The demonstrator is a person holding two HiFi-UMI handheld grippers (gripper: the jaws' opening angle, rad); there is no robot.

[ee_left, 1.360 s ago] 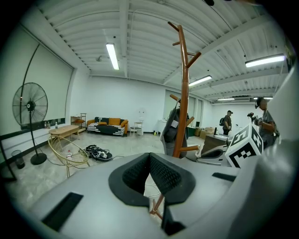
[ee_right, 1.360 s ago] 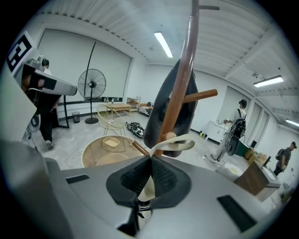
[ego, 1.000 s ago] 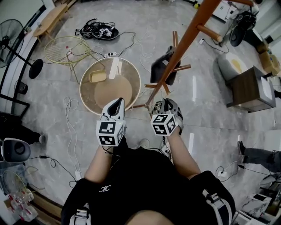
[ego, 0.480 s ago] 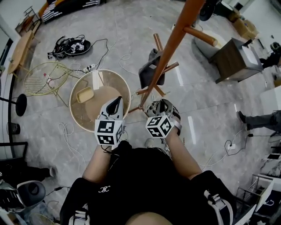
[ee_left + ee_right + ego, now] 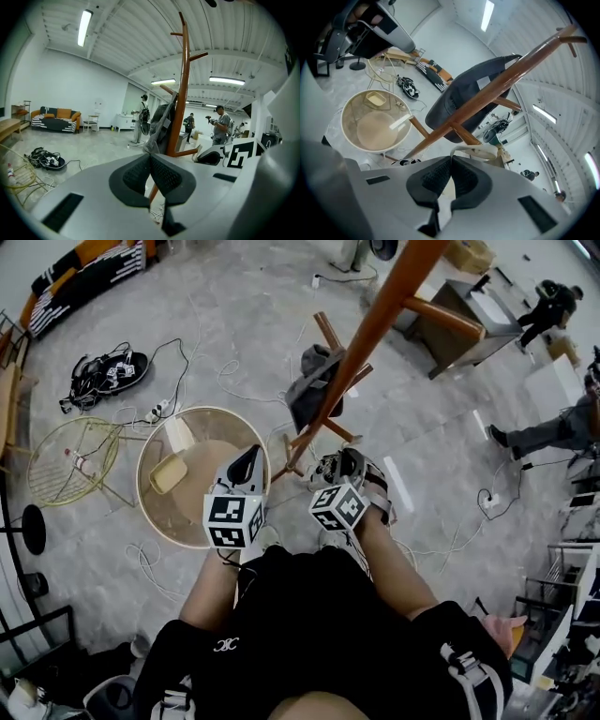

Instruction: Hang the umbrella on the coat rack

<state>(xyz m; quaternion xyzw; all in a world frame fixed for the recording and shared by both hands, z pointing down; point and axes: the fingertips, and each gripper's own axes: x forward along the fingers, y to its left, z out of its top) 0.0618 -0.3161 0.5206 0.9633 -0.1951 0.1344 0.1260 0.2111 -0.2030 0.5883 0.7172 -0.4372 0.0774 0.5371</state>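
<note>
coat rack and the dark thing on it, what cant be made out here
- Brown wooden coat rack: top cut off by the head view's upper edge; foot hidden behind each gripper's own body in both gripper views.
- Dark grey folded item on it: how it hangs is unclear; the pole covers its top in the right gripper view.
- White curved strip by the right gripper: unclear what it is, or whether the shut jaws pinch it.

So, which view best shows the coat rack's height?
The left gripper view: the coat rack stands side-on, pegs to tip. The head view foreshortens it from above; the right gripper view shows a slanted stretch.
</note>
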